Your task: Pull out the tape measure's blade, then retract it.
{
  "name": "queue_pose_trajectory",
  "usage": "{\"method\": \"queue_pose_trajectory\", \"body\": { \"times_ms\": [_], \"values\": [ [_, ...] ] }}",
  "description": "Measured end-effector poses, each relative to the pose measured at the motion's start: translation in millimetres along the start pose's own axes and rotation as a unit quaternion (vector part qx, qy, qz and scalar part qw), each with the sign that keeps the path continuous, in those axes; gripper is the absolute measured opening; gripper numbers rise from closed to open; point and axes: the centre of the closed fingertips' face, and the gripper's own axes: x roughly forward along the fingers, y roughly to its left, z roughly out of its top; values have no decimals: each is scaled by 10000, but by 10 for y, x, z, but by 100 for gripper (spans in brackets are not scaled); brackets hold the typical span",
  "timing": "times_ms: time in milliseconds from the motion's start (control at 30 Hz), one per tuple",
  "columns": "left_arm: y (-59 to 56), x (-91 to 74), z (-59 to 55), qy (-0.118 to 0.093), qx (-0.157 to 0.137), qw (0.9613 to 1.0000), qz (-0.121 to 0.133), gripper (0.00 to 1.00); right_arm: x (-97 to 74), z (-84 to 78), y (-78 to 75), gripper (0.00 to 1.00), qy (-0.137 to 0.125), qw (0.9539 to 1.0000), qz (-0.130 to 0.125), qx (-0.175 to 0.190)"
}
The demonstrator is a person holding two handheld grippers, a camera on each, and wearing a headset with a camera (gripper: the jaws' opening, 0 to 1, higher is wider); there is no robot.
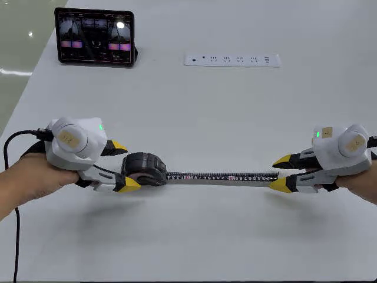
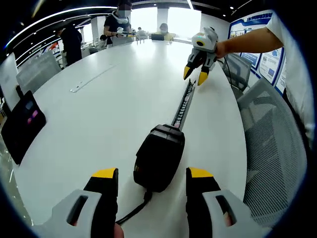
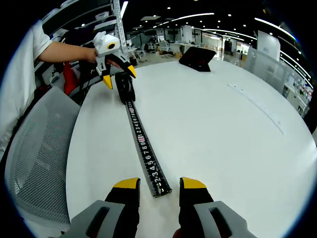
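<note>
The black tape measure case (image 1: pixel 144 169) lies on the white table (image 1: pixel 194 118), its blade (image 1: pixel 221 177) pulled out flat to the right. My left gripper (image 1: pixel 125 165) is open, its yellow-tipped jaws on either side of the case (image 2: pixel 159 156) with small gaps. My right gripper (image 1: pixel 281 173) is open too. In the right gripper view the blade's end (image 3: pixel 161 189) rests on the table between its fingertips (image 3: pixel 159 183), not pinched. The blade (image 3: pixel 146 153) runs back to the case (image 3: pixel 125 84) and the left gripper (image 3: pixel 119 77). The left gripper view has the right gripper (image 2: pixel 194 77) at the blade's (image 2: pixel 184 106) far end.
A tablet (image 1: pixel 95 36) on a stand is at the back left, and a white power strip (image 1: pixel 232 59) lies at the back centre. A black cable (image 1: pixel 15 177) trails from the left gripper. A grey mesh chair (image 2: pixel 277 129) stands at the table's edge. People sit at the far end.
</note>
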Motion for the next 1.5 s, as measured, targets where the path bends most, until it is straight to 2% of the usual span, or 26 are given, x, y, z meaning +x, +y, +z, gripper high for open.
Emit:
{"method": "queue_pose_trajectory", "body": {
  "times_ms": [167,400,633,733,1100,1500],
  "values": [
    [9,-70,9,-205,-197,9994,181,53,-59,69,7,33,-216,9994,-162,211],
    [-3,-221,-11,-542,-530,9963,415,56,-105,67,59,41,-317,9980,-397,366],
    [-28,-377,-7,-802,-627,9926,661,61,-174,128,92,49,-469,9960,-649,390],
    [-74,-421,8,-902,-680,9911,706,63,-200,166,118,51,-574,9947,-731,441],
    [-224,-551,-30,-1115,-811,9865,880,67,-282,181,271,61,-721,9914,-945,552],
    [-375,-655,-76,-1235,-958,9826,1005,76,-375,209,427,75,-907,9872,-1168,605]
  ]
}}
